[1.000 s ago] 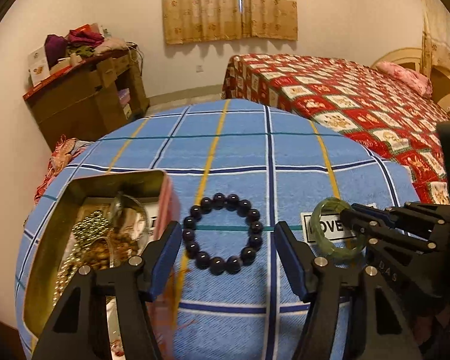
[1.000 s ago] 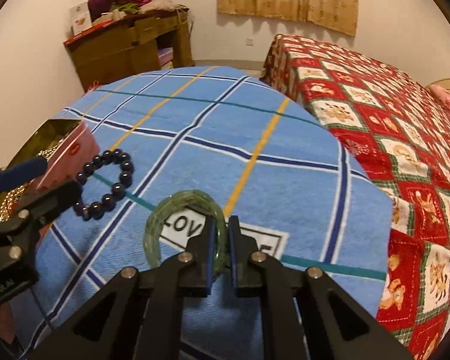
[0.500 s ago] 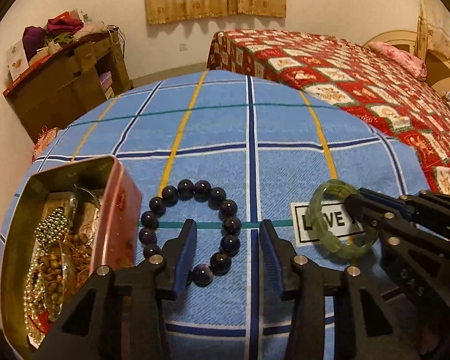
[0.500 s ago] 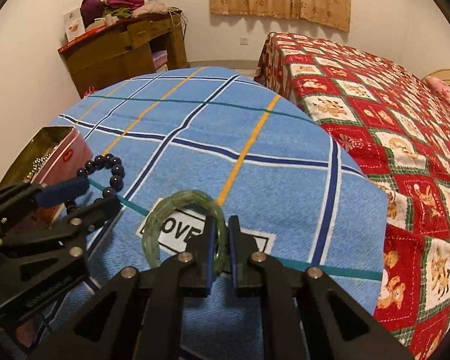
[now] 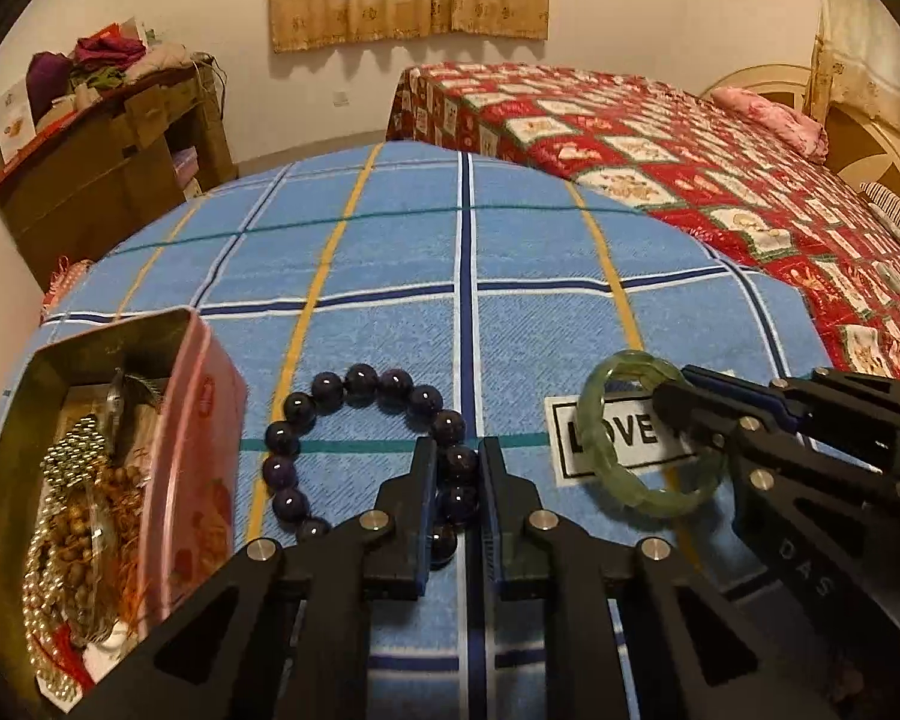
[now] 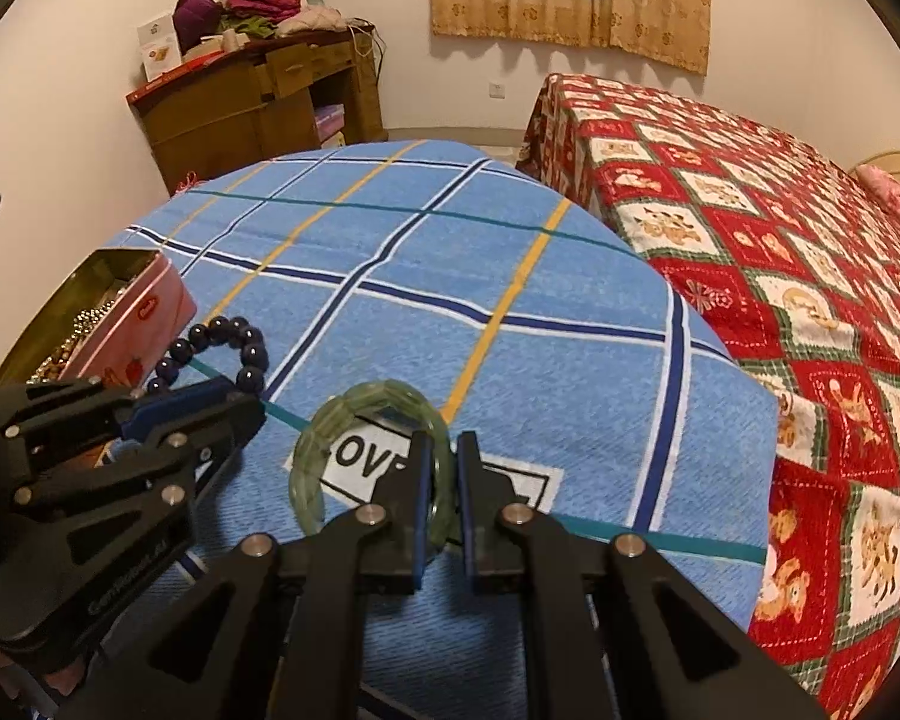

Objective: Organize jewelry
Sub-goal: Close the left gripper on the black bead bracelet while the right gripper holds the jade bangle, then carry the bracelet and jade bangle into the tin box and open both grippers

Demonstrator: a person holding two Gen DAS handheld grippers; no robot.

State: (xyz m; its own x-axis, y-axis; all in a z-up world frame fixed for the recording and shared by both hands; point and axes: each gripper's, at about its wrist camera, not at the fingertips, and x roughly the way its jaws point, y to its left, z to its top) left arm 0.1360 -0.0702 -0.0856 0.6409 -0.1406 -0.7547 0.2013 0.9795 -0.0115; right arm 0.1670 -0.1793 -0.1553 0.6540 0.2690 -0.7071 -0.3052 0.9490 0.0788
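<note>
A dark purple bead bracelet [image 5: 354,444] lies on the blue checked cloth beside an open pink tin [image 5: 168,450] full of jewelry. My left gripper [image 5: 457,468] is shut on the bracelet's right side, beads pinched between the fingers. A pale green jade bangle [image 5: 642,432] is held in my right gripper [image 6: 444,480], which is shut on its near edge over a "LOVE" label. In the right wrist view the bead bracelet [image 6: 216,348] and tin [image 6: 138,312] sit at left, with the left gripper [image 6: 234,402] on the bracelet.
The blue checked cloth [image 5: 462,276] covers a rounded table. A bed with a red patterned quilt [image 5: 690,162] stands to the right. A wooden desk piled with clothes [image 5: 108,144] stands at the back left by the wall.
My left gripper has moved forward over the bead bracelet and closed on its right side. My right gripper stays shut on the green bangle, shifted slightly.
</note>
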